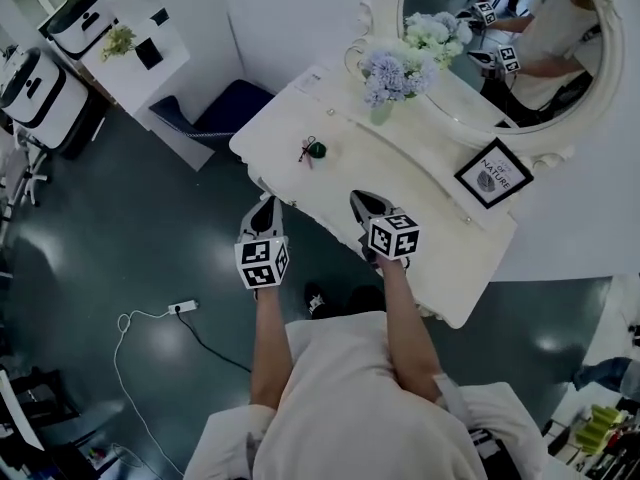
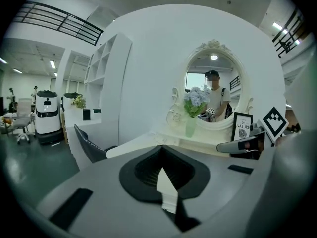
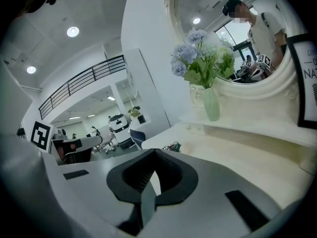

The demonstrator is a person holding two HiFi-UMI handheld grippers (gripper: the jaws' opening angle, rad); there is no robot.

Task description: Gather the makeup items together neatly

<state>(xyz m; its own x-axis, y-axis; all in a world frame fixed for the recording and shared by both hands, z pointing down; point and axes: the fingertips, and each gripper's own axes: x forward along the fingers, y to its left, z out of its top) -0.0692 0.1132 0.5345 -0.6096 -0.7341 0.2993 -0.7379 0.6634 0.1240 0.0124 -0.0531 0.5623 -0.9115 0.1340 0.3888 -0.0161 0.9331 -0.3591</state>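
By the table (image 1: 400, 168) — both grippers (image 1: 263, 204) (image 1: 362, 202), jaws together.

A cream vanity (image 1: 400, 163) with an oval mirror (image 1: 540, 68) stands against a white wall (image 1: 300, 8) ahead of the right gripper (image 1: 362, 200), a blue chair (image 1: 225, 108) sits ahead and left of the left gripper (image 1: 263, 206), and dark glossy floor (image 1: 120, 228) spreads beneath it.

Even, slightly dim indoor light; ceiling spots (image 3: 73, 31) glare; glossy floor (image 1: 120, 218) reflections; gripper views fisheye-warped, dark vignetted corners.
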